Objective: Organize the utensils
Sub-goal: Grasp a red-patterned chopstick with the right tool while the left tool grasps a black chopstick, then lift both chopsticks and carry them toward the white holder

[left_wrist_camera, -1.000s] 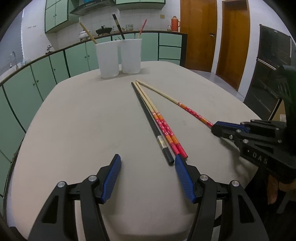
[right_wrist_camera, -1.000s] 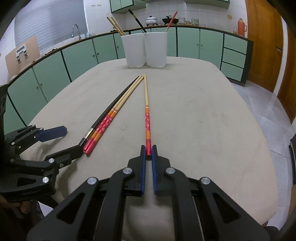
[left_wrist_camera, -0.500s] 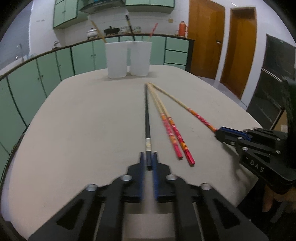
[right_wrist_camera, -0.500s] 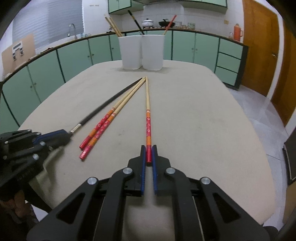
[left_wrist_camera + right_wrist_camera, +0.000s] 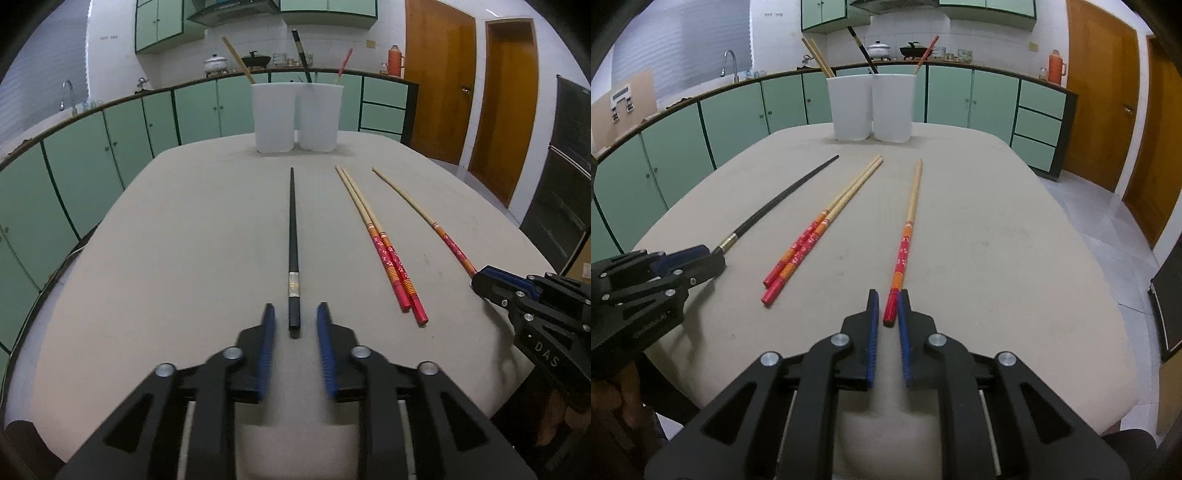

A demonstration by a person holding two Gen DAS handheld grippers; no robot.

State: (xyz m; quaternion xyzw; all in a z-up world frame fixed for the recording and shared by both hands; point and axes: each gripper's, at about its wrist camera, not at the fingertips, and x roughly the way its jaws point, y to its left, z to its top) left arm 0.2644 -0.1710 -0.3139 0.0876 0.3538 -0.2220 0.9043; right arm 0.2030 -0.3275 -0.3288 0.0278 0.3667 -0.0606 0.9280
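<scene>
A black chopstick [image 5: 293,236] lies on the beige table, its near end between the fingers of my open left gripper [image 5: 294,314]; it also shows in the right wrist view [image 5: 783,201]. A single red-handled bamboo chopstick [image 5: 908,236] lies with its red end between the slightly parted fingers of my right gripper [image 5: 885,301], touching the right finger. A pair of red-handled chopsticks [image 5: 380,243] lies between the two. Two white cups [image 5: 295,116] with chopsticks in them stand at the far end.
The table [image 5: 184,258] has rounded edges, with green kitchen cabinets [image 5: 110,147] beyond on the left and wooden doors [image 5: 439,81] on the right. A black appliance [image 5: 569,184] stands at the far right.
My left gripper shut on the black chopstick, dragged it left away from the pair, then opened. My right gripper, shut on the single red chopstick, has loosened and opened a little.
</scene>
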